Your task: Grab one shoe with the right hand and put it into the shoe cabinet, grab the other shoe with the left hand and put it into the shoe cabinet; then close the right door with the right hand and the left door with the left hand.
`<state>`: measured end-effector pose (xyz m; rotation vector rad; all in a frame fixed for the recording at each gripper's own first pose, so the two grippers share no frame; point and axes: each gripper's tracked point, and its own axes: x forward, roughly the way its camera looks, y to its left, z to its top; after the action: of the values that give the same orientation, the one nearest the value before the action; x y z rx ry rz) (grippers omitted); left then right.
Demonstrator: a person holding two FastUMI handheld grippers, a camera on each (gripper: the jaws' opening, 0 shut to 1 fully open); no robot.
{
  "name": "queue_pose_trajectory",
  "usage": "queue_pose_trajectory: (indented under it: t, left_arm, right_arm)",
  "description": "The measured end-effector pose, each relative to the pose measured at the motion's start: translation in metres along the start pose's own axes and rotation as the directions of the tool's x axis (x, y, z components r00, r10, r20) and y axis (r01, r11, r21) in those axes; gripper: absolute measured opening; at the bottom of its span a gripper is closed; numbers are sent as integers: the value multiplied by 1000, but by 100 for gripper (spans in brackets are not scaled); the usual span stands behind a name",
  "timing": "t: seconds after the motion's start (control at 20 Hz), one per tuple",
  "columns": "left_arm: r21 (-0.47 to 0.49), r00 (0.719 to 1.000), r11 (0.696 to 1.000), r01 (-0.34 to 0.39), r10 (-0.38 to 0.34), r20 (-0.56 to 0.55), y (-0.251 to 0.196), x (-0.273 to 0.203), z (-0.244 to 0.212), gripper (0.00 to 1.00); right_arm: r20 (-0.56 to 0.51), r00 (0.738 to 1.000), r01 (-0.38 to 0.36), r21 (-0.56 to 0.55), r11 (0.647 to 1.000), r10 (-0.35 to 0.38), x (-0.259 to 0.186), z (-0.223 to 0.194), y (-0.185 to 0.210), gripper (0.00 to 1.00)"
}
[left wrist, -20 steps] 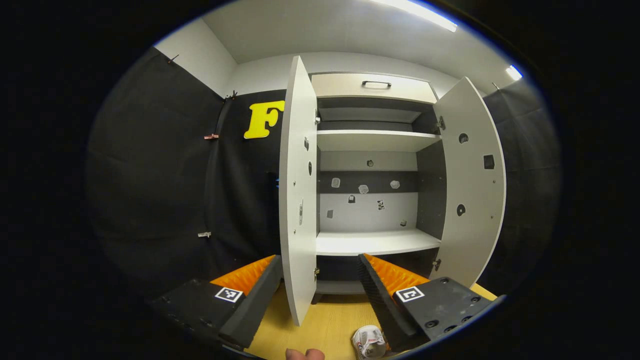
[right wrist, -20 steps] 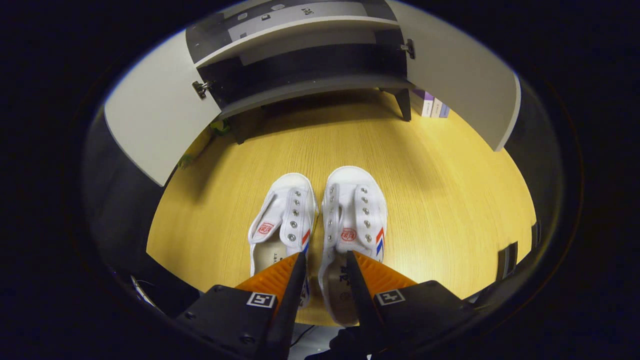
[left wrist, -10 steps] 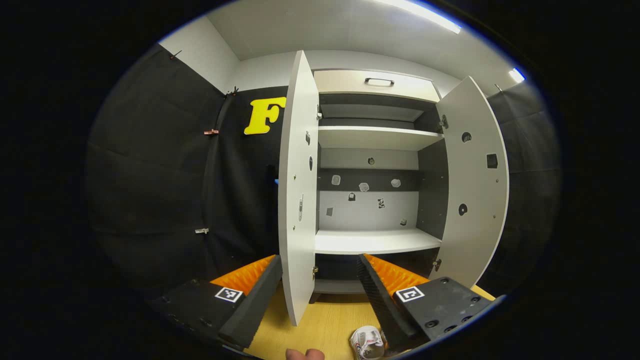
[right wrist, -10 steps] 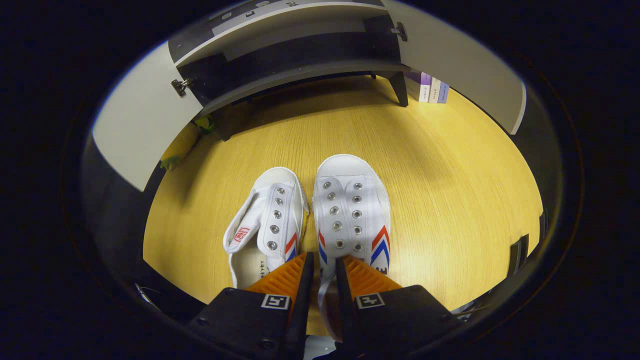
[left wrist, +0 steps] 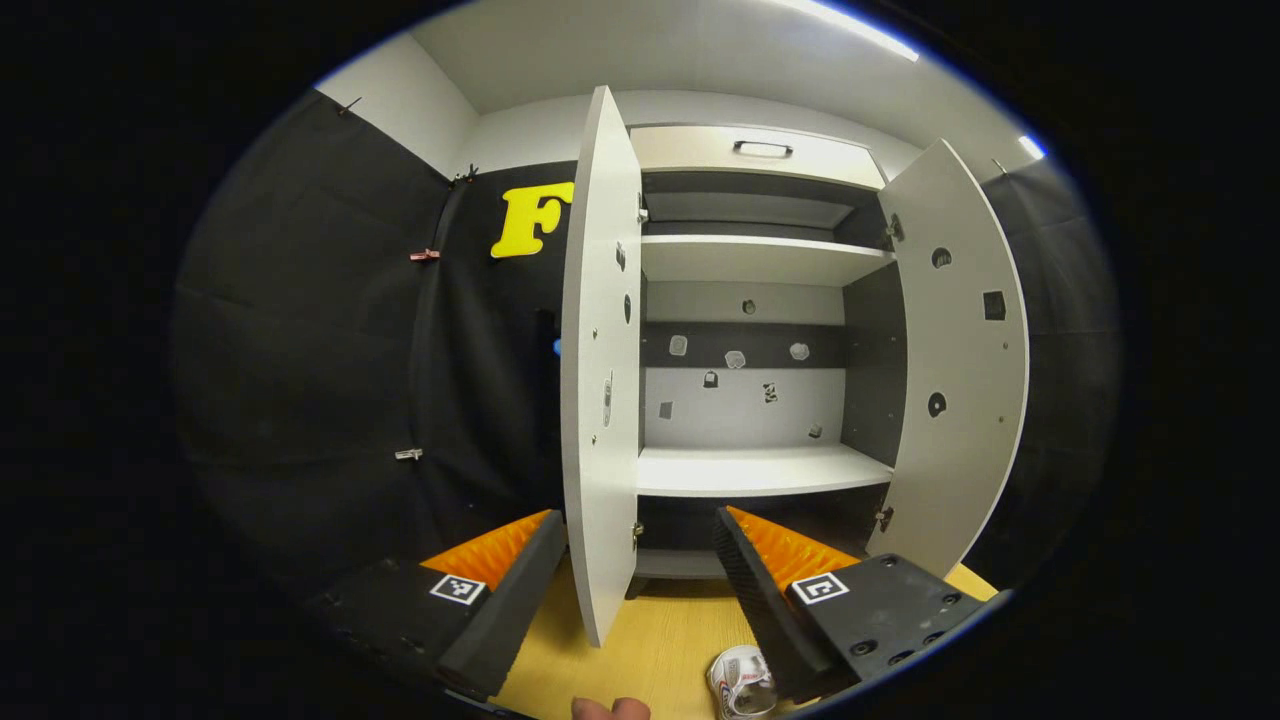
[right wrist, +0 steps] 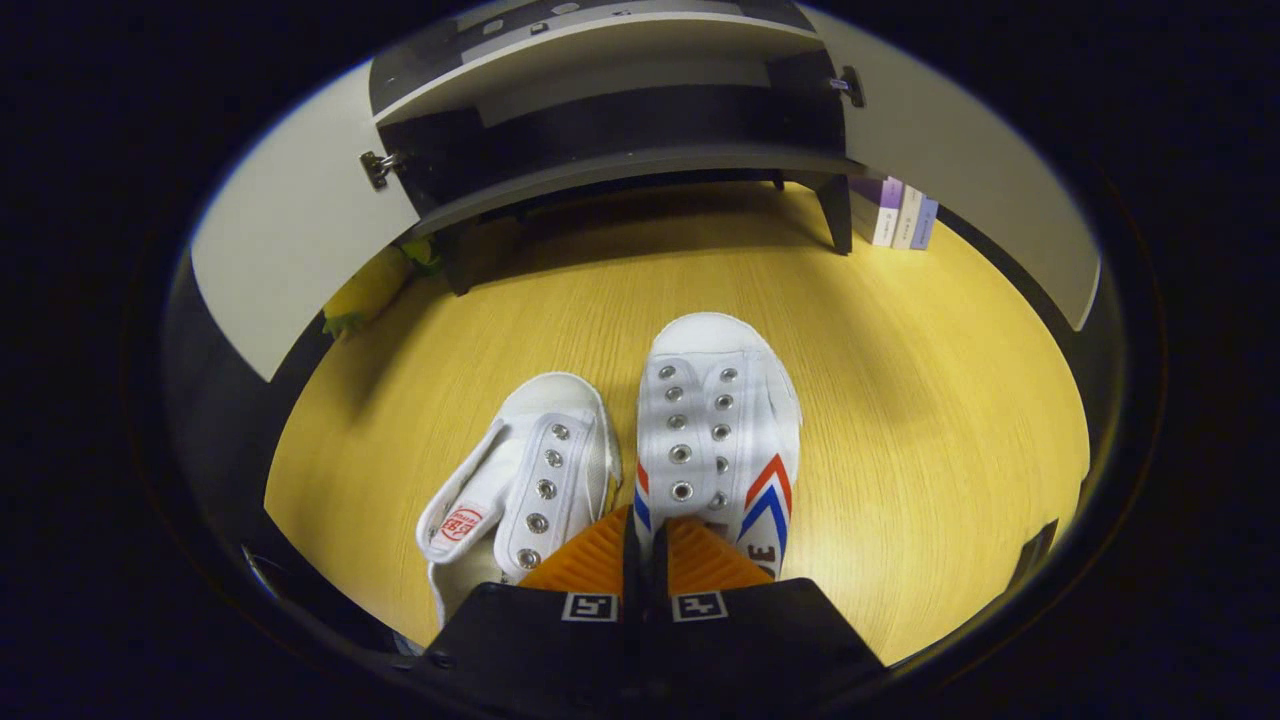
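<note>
Two white canvas shoes with red and blue stripes lie side by side on the yellow wooden floor. In the right gripper view my right gripper (right wrist: 645, 525) is shut on the inner side wall of the right-hand shoe (right wrist: 720, 420), which looks slightly raised. The left-hand shoe (right wrist: 525, 475) lies beside it. The shoe cabinet (left wrist: 750, 470) stands ahead with both doors open: left door (left wrist: 600, 380), right door (left wrist: 960, 370). My left gripper (left wrist: 640, 545) hangs open in front of the left door's edge. A shoe's toe (left wrist: 738, 682) peeks out below its right finger.
The cabinet's white shelves (left wrist: 760, 260) are bare, with a drawer (left wrist: 760, 150) on top. Books (right wrist: 900, 212) stand by the cabinet's right leg, and a yellow-green item (right wrist: 372, 292) lies by its left leg. A fingertip (left wrist: 610, 708) shows at the bottom of the left gripper view.
My right gripper's fingers have closed from a wide gap onto the right-hand shoe's side, and that shoe has shifted with it. My left gripper has barely moved.
</note>
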<state>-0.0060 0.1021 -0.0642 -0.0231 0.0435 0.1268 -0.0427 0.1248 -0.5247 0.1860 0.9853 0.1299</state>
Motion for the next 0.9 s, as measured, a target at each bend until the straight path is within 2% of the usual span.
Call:
queue_pose_trajectory:
  t: [0.15, 0.45, 0.75, 0.9]
  left_arm:
    - [13, 1000, 1000, 7, -7, -8, -3, 3, -2, 95]
    - [14, 999, 1000, 24, -23, -25, -14, 9, -8, 95]
    - [16, 999, 999, 37, -36, -27, -24, 7, -6, 95]
    - [17, 999, 999, 39, -39, -19, -26, 5, -3, 95]
  right_arm:
    - [55, 996, -67, 37, 997, 65, -13, 17, -4, 5]
    - [145, 979, -161, 94, 982, 146, -50, 54, -11, 5]
    - [208, 965, -190, 135, 973, 159, -76, 86, -11, 5]
    - [265, 951, -201, 139, 970, 159, -104, 114, -3, 5]
